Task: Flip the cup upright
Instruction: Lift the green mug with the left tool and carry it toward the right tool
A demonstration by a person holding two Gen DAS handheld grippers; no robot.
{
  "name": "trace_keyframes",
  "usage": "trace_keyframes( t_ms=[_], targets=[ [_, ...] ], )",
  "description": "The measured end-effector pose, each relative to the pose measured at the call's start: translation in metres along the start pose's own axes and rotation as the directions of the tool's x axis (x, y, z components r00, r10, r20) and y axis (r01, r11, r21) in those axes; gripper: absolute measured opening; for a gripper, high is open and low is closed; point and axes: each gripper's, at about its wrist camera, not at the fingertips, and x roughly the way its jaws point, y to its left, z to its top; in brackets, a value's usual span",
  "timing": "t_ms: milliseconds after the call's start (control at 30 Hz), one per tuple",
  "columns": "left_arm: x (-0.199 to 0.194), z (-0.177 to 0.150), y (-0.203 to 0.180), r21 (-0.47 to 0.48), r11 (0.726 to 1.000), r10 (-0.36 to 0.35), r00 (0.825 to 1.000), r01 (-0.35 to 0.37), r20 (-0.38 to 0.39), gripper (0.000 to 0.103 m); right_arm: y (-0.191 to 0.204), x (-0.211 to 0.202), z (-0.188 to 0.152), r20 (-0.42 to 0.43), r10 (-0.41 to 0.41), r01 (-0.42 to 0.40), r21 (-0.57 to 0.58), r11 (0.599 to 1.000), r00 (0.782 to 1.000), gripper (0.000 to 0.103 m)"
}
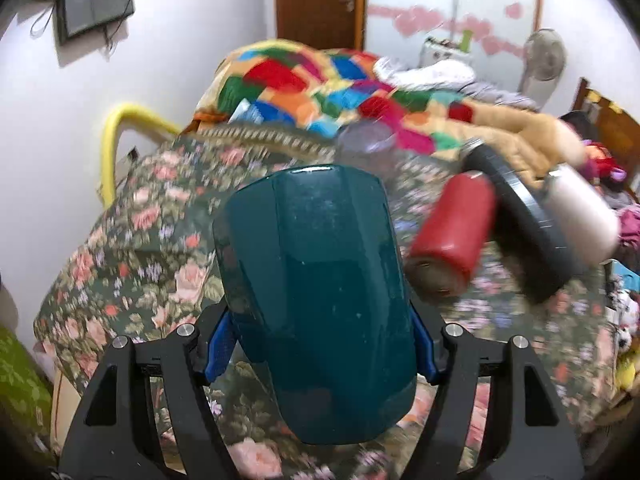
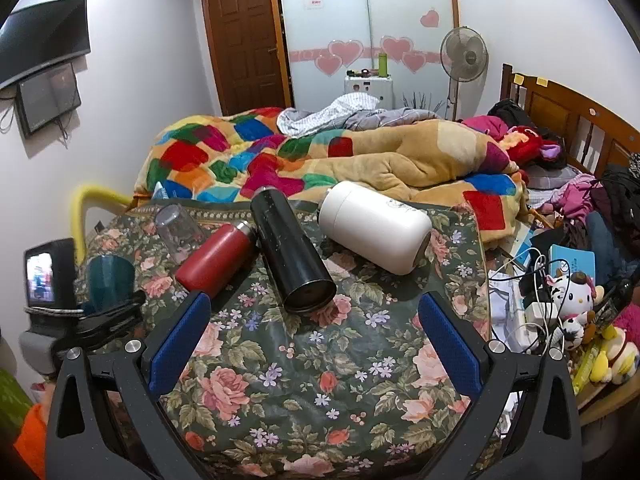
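Cup: dark teal plastic cup (image 1: pixel 316 304) clamped between the blue pads of the left gripper (image 1: pixel 320 344), lifted over the floral-print bedspread (image 2: pixel 304 360); in the right wrist view the cup (image 2: pixel 110 278) sits left of the red metal flask (image 2: pixel 214 258).
Left claw: closed on the cup's sides.
Right claw: right gripper (image 2: pixel 316 336) spread wide, holding nothing, above the bedspread.
Neighbours: black steel flask (image 2: pixel 292 250) lying just right of the red flask; white cylindrical bottle (image 2: pixel 374 236) lying further right; clear tumbler (image 2: pixel 176 230) behind the red flask.

Home bedroom: patchwork quilt (image 2: pixel 224 160) on bed, wooden headboard (image 2: pixel 568 116), plush toys (image 2: pixel 572 292).
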Motion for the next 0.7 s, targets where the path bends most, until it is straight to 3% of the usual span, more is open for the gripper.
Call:
trace_keyframes(
  t_ms=[100, 300, 500, 700],
  targets=[
    [-0.030, 0.004, -0.018, 0.054, 0.997, -0.065, 0.997, 0.063, 0.040, 0.071, -0.004, -0.008, 0.000, 0.018, 0.008, -0.008, 0.009, 1.000, 1.000, 0.103],
    [-0.046, 0.000, -0.067, 0.152, 0.973, -0.176, 0.984, 0.171, 0.022, 0.071, -0.012, -0.022, -0.002, 0.047, 0.008, -0.009, 0.017, 1.000, 0.999, 0.103],
    [-0.019, -0.033, -0.121, 0.222, 0.933, -0.260, 0.958, 0.282, -0.121, 0.071, -0.027, -0.027, -0.005, 0.055, -0.017, 0.016, 0.031, 0.999, 0.998, 0.103],
    [0.011, -0.064, -0.154, 0.284, 0.913, -0.247, 0.951, 0.293, -0.186, 0.071, -0.041, -0.024, -0.012, 0.025, -0.040, 0.039, 0.054, 0.998, 0.999, 0.103]
  ],
)
